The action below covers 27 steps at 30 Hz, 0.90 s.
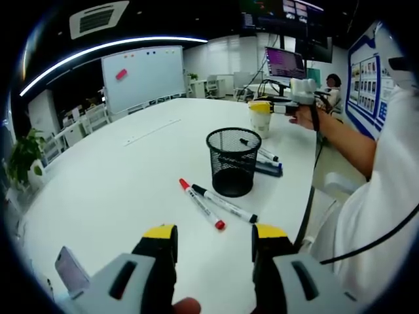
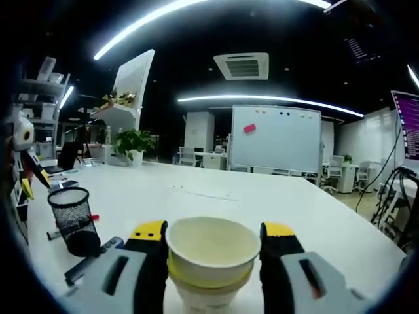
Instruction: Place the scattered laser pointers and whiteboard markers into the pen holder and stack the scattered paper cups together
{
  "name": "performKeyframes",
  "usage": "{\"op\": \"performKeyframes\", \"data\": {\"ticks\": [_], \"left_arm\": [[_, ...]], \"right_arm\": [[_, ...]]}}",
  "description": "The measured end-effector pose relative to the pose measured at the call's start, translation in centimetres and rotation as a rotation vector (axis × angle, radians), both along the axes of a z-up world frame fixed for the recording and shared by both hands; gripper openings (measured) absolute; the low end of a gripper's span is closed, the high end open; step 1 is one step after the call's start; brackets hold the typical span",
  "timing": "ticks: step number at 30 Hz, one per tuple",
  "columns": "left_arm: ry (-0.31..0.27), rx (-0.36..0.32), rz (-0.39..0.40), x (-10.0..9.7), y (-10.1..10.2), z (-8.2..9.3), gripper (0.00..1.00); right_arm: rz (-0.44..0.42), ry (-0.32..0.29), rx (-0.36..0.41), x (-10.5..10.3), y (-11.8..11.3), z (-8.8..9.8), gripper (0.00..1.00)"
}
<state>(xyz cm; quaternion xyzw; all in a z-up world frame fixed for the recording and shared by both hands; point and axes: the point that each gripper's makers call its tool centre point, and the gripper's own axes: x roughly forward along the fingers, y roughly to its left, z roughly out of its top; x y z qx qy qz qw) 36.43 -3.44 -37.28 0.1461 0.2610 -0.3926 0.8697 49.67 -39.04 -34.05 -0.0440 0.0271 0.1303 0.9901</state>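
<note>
In the left gripper view, the left gripper (image 1: 215, 239) is hovering with its jaws spread and nothing between them over the white table (image 1: 118, 176). Just beyond, a red-capped marker (image 1: 201, 203) and a black-capped marker (image 1: 225, 204) are lying side by side, pointing toward the black mesh pen holder (image 1: 233, 161), where one pen is leaning inside. In the right gripper view, the right gripper (image 2: 213, 233) is pinching stacked paper cups (image 2: 211, 261), the top one sitting empty.
</note>
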Motion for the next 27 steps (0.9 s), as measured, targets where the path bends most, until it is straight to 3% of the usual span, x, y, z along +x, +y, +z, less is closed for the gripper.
{"op": "performKeyframes", "data": {"ticks": [27], "left_arm": [[0.003,0.005,0.0,-0.01,-0.13,-0.1,0.47]], "right_arm": [[0.017,0.016,-0.002,-0.18,0.37,-0.24,0.56]]}}
